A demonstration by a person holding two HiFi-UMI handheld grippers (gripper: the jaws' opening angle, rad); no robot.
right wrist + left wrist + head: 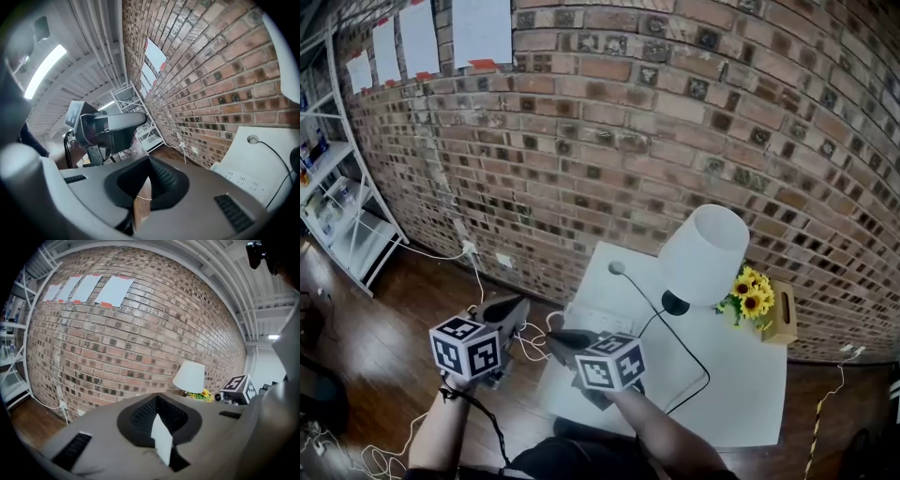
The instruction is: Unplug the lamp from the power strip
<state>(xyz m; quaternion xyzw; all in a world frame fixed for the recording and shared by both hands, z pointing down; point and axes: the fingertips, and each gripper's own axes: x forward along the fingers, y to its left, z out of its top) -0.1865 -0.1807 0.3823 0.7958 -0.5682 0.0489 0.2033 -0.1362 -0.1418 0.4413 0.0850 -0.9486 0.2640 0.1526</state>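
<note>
A lamp (705, 253) with a white shade stands on a white table (741, 394) by the brick wall, and shows small in the left gripper view (190, 377). A black cord (652, 321) runs from its base toward a white power strip (598, 321) at the table's left edge; the strip also shows in the right gripper view (241, 180). My right gripper (567, 339) hovers just in front of the strip, jaws shut and empty (150, 161). My left gripper (506, 309) hangs left of the table over the floor, also shut and empty (157, 399).
Sunflowers (750, 295) and a tan box (781, 314) sit right of the lamp. A second black cord (694, 356) loops across the table from a round puck (617, 268). White cables trail from a wall outlet (469, 248) onto the wooden floor. A metal shelf (337, 187) stands far left.
</note>
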